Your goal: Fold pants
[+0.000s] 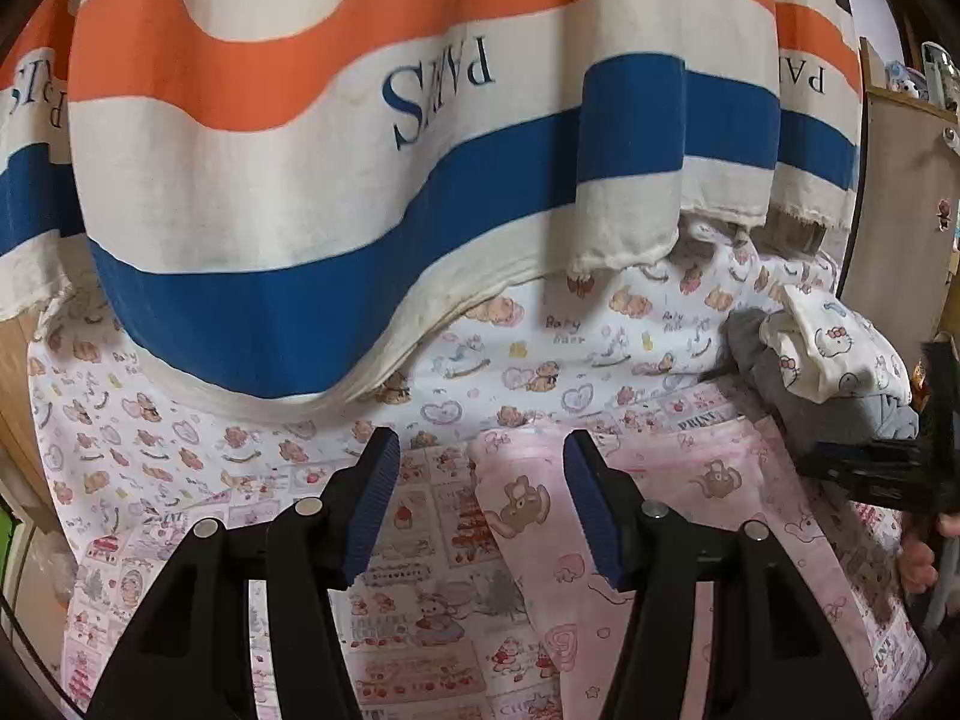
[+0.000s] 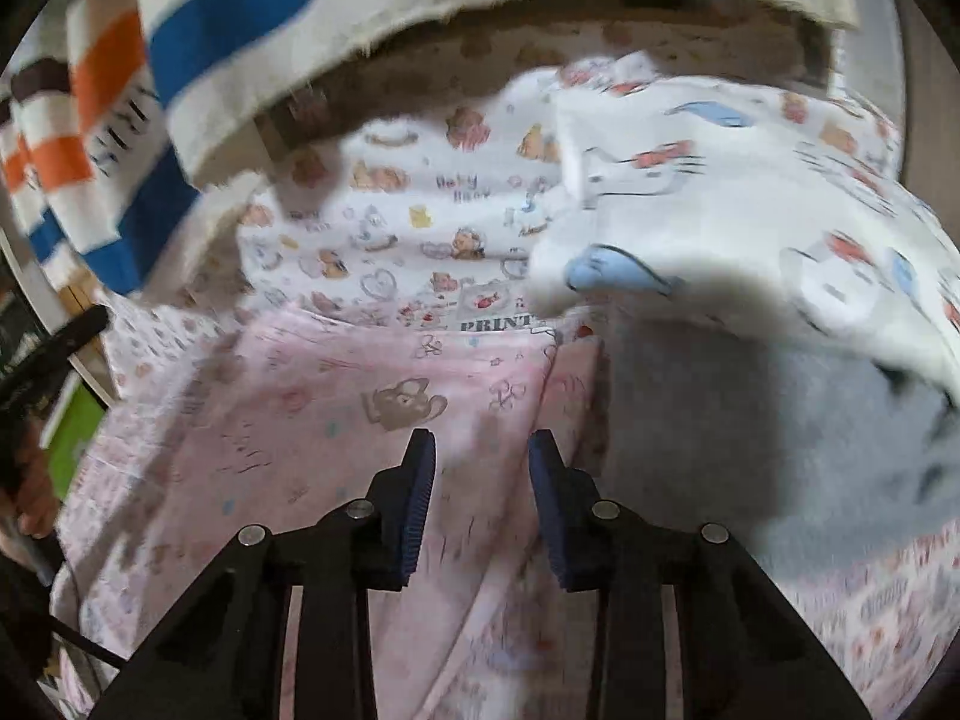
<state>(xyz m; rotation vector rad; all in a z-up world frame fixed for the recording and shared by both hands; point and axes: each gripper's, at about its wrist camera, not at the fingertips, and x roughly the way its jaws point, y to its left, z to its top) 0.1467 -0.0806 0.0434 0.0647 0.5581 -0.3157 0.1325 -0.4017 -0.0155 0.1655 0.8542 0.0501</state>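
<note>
The pink pants (image 1: 708, 516) with a bear print lie flat on the printed bed sheet (image 1: 240, 450). In the left wrist view they fill the lower right; their left edge runs between my fingers. My left gripper (image 1: 480, 456) is open and empty just above that edge. In the right wrist view the pants (image 2: 336, 420) spread across the lower middle. My right gripper (image 2: 483, 450) is open and empty, hovering over the pants near a lengthwise crease. The right gripper also shows in the left wrist view (image 1: 882, 468) at the right edge.
A striped orange, blue and cream curtain (image 1: 360, 150) hangs at the back, its hem touching the sheet. A pile of grey cloth (image 2: 750, 432) topped by a white cat-print cloth (image 2: 750, 192) sits right of the pants. A wooden panel (image 1: 900, 192) stands at the far right.
</note>
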